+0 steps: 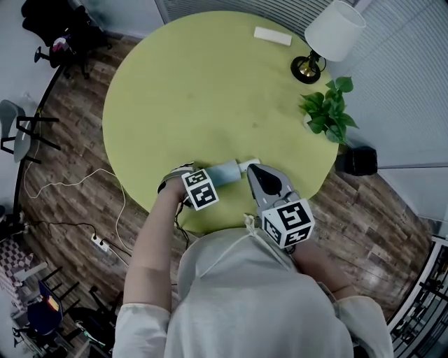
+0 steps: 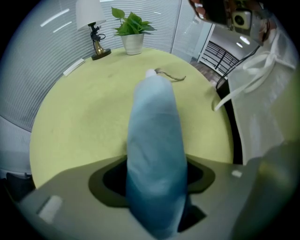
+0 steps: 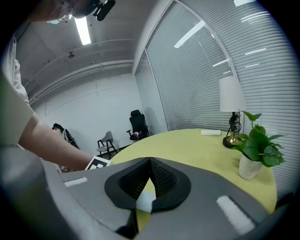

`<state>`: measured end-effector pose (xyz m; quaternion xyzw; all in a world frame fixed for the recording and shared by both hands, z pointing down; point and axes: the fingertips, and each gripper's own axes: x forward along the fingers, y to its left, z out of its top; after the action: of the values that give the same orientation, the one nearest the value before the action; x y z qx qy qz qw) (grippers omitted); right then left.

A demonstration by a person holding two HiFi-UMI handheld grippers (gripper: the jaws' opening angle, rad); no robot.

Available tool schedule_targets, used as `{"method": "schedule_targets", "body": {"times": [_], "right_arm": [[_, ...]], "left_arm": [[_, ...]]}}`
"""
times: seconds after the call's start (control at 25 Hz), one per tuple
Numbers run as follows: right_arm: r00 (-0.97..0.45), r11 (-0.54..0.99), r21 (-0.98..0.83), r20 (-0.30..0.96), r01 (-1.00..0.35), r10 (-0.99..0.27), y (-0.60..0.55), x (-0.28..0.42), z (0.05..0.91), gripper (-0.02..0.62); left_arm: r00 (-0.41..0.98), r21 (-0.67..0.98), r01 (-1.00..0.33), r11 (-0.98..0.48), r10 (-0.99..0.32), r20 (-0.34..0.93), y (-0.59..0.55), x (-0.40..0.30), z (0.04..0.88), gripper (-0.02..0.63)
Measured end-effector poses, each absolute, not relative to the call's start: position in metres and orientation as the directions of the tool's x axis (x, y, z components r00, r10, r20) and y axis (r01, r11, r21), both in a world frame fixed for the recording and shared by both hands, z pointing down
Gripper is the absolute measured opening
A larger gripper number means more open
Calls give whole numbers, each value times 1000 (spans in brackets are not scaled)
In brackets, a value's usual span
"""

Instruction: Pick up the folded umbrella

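The folded umbrella [image 1: 225, 171] lies by the round table's [image 1: 182, 91] near edge, long axis crosswise, pale end toward the right gripper [image 1: 253, 169] (jaws together, empty). Only its own view shows the left gripper [image 2: 157, 180] seemingly clamping the umbrella's sides.

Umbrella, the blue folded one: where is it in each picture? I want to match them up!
Head view: the umbrella lies near the close edge of the table.
Left gripper view: it fills the middle, standing between the jaws.
Right gripper view: only a pale patch shows below the shut jaws, probably its end.
Shared landmark: the lamp at the table's far side.
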<state>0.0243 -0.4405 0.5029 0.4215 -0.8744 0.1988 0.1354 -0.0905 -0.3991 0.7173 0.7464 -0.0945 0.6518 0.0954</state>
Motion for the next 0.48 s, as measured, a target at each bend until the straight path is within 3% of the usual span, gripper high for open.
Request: {"method": "schedule_targets", "body": {"times": [0.24, 0.48], "right_arm": [[-577, 558, -182, 422, -809, -699, -435, 28, 491, -2], [-554, 544, -161, 433, -824, -711, -423, 36, 485, -2]], "left_arm": [[73, -80, -261, -962, -103, 992, -397, -91, 710, 299], [113, -149, -226, -963, -177, 978, -393, -84, 689, 301]]}}
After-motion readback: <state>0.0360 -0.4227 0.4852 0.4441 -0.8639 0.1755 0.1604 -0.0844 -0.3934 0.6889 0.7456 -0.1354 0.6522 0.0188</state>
